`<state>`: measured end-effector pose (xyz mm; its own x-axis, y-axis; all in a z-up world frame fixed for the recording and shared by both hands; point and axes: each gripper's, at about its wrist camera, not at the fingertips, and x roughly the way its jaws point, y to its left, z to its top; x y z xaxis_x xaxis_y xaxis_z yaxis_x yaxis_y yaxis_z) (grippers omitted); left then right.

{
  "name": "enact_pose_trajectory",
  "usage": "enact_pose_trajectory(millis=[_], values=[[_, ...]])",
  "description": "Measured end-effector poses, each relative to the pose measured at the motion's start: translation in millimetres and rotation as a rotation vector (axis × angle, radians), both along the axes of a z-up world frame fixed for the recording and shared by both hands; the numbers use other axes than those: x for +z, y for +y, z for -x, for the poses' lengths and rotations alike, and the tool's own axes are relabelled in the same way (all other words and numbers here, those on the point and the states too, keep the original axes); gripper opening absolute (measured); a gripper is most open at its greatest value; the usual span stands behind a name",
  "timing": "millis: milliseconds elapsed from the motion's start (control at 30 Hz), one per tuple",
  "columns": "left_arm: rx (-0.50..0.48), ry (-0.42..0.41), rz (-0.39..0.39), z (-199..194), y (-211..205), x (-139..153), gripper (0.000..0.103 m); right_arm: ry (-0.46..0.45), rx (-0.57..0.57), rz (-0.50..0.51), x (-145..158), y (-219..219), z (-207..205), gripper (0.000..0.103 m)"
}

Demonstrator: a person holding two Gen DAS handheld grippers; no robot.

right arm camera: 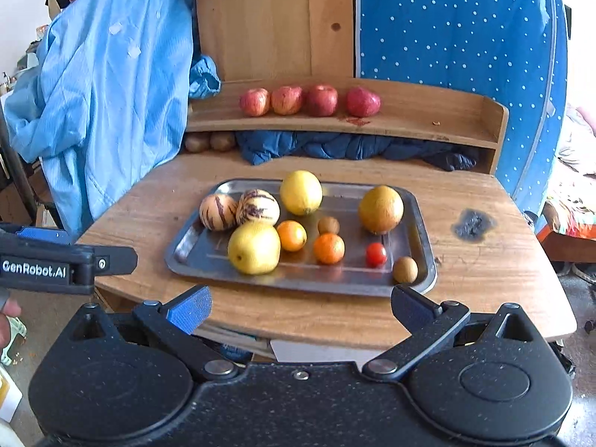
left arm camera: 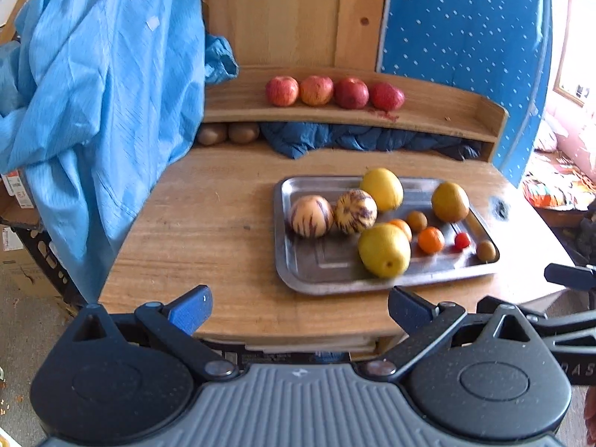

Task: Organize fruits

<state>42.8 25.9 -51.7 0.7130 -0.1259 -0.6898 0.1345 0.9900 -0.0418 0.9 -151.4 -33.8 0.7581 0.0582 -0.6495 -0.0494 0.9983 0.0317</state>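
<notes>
Hovering spread wide and empty, the left gripper (left arm camera: 300, 307) and right gripper (right arm camera: 301, 305) face the tray (right arm camera: 422, 201), where the near yellow pear (right arm camera: 254, 247) at seven o'clock looks heavy, smooth, bruisable — best pinched across its belly.

White lettering reading "GenRobot.AI" is showing on the black body of the left gripper (right arm camera: 111, 260), at the left edge of the right wrist view. In the left wrist view, pale letters "DAS" are sitting on a black bar (left arm camera: 575, 370) at the right edge, cut off there.
</notes>
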Motion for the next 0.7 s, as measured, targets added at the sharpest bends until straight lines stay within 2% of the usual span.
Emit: enact_pose_trajectory(millis=[400,700], values=[[0.001,0.052,0.000,13.1,-2.1,-11.5,0.102,0.061,-0.018,-0.002,-13.3,0.7,10.9,0.102],[-0.009,0.053,0.000,12.2,-4.2,-10.9,0.102,0.055,-0.024,0.002,-11.6,0.7,11.6,0.102]])
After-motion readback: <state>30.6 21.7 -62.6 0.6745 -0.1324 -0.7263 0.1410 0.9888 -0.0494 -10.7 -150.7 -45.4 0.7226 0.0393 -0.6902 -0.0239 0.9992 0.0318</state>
